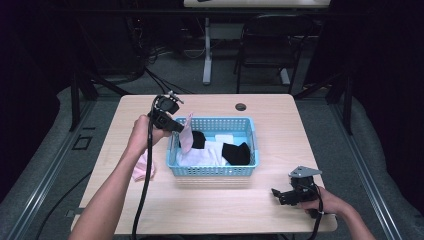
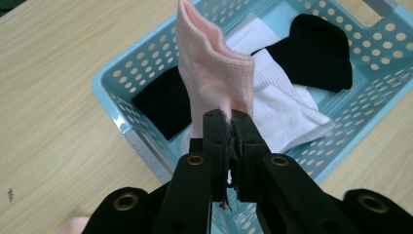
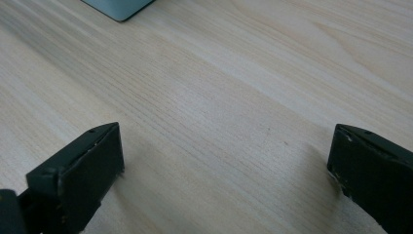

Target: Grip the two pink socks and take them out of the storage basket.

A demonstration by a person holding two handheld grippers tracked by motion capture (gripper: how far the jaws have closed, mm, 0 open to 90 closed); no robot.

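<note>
My left gripper (image 1: 176,127) is shut on a pink sock (image 1: 186,134), which hangs from it over the left end of the light blue basket (image 1: 252,141). In the left gripper view the pink sock (image 2: 213,75) rises from between the closed jaws of that left gripper (image 2: 231,117), above the basket (image 2: 113,84). Black socks (image 1: 236,153) and white socks (image 1: 205,156) lie inside the basket. Another pink sock (image 1: 143,168) lies on the table left of the basket, partly under the left forearm. My right gripper (image 1: 278,194) rests near the table's front right edge, open, with bare wood between its jaws (image 3: 224,170).
The wooden table (image 1: 210,205) has a round cable hole (image 1: 240,106) at the back. A basket corner (image 3: 117,7) shows at the top of the right gripper view. Chairs and a desk leg stand on the floor behind the table.
</note>
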